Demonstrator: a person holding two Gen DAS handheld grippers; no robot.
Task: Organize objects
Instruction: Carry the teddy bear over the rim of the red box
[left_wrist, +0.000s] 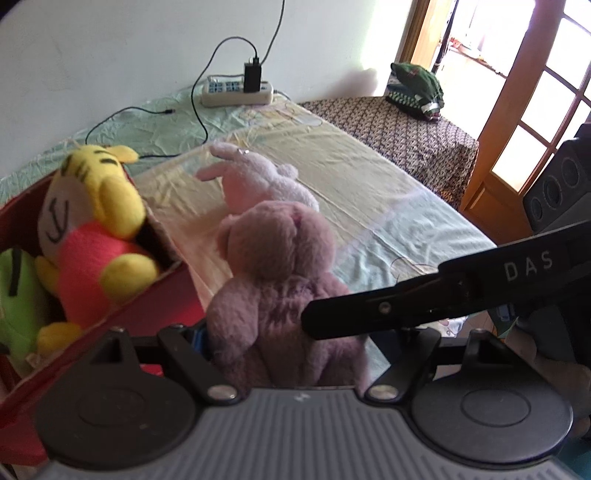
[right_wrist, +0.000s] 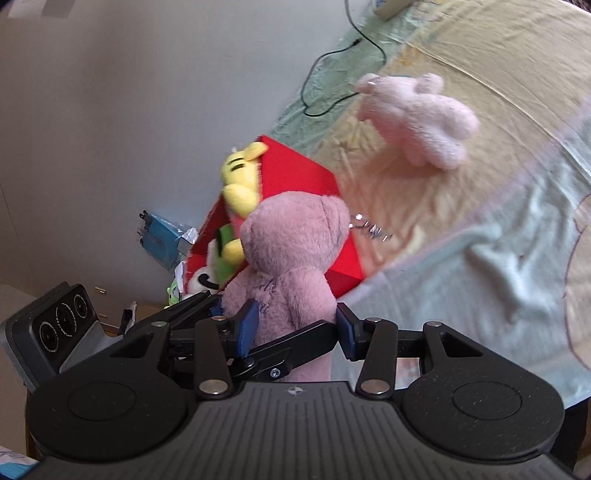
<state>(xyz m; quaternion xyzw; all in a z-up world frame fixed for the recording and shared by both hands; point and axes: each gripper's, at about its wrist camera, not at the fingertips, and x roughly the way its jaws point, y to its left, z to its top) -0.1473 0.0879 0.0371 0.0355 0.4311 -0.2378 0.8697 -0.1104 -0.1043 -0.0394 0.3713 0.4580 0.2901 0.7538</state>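
Sheet-covered bed (left_wrist: 369, 184) with red box (left_wrist: 122, 314), pale pink plush (left_wrist: 258, 177), power strip (left_wrist: 236, 94), cable (left_wrist: 147, 110).

Daylight pours in through the glass-paned door (left_wrist: 546, 122) at upper right of the left wrist view, blown out to pure white there and throwing a bright patch on the wall (left_wrist: 110, 48) beside it, while the bedsheet (left_wrist: 369, 173) sits in soft, even light with faint shadows. Over in the right wrist view it's dimmer and greyer, and motion blur smears the pale pink plush (right_wrist: 421, 118) and the sheet around it. Both views bow hard at the edges, corners going dark, nearest parts slightly soft.
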